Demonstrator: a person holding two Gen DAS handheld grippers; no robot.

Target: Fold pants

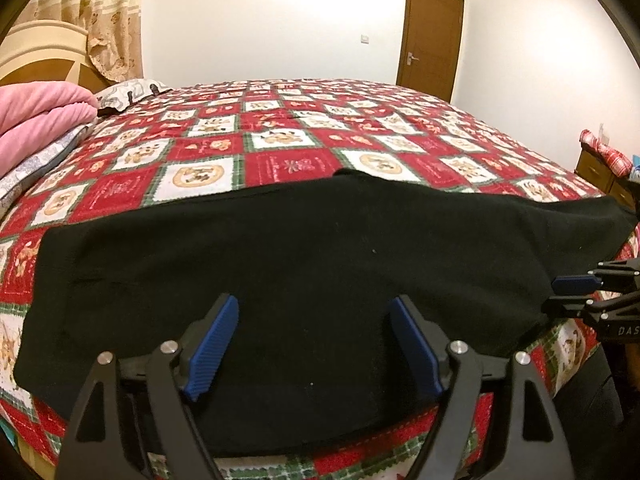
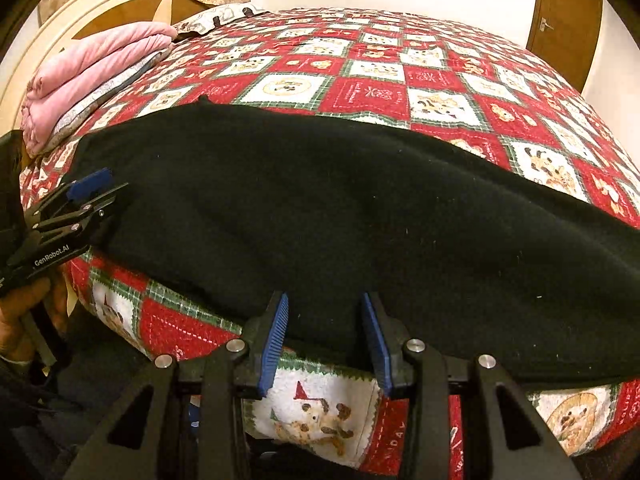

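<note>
Fingers [image 1: 216, 344] of both grippers apart above black pants [image 1: 300, 264].

- The left wrist view looks from the bed's near edge, close above the black pants [image 1: 280, 248], facing across the bedspread [image 1: 304, 136] toward the door [image 1: 432, 36].
- The right wrist view sits further right, angled steeper down.
- Both share pants, bedspread, door.
</note>
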